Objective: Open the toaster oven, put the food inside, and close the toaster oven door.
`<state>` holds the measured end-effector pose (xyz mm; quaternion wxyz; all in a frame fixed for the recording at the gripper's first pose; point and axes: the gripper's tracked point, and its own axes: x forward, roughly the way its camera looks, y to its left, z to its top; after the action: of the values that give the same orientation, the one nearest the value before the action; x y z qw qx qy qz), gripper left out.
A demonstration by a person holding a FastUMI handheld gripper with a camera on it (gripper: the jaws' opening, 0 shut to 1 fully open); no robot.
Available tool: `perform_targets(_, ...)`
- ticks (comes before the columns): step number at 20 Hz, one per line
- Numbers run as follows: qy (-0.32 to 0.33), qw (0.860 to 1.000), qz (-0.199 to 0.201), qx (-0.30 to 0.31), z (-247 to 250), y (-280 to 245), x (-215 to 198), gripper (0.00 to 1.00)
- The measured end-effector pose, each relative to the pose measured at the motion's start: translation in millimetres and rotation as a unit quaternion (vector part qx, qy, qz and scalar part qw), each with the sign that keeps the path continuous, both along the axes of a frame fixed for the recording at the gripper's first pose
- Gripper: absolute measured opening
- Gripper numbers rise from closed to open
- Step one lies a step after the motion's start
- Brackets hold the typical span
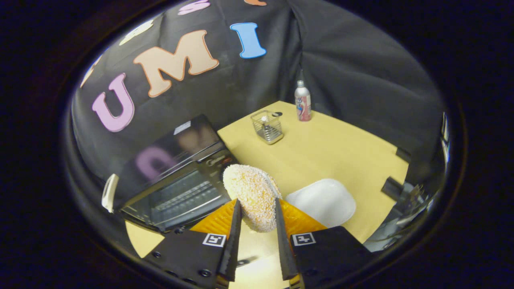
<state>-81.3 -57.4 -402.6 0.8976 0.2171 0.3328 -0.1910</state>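
Observation:
My gripper (257, 210) is shut on a pale, sugar-crusted bun (252, 193), both fingers pressing its sides and lifting it above the yellow table (333, 152). Just left of the fingers stands the black toaster oven (176, 176); its glass door (182, 200) is folded down open, and the wire rack shows inside. A white handle (109, 192) sticks out at the door's far left end. To the right of the fingers lies a white plate (323, 200), bare.
A small clear wire-framed basket (268, 127) stands on the table beyond the bun. A drink bottle (302, 101) stands at the table's far corner. Dark objects (391, 188) sit at the table's right edge. Black cloth walls close the booth behind.

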Motion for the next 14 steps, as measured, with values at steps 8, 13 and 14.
perform_targets(8,-0.001,0.993,-0.01,0.121,-21,96,9,0.45)
perform_targets(13,0.008,0.986,-0.017,0.165,-37,136,27,0.45)
perform_targets(14,0.007,0.985,-0.019,0.17,-40,140,33,0.45)
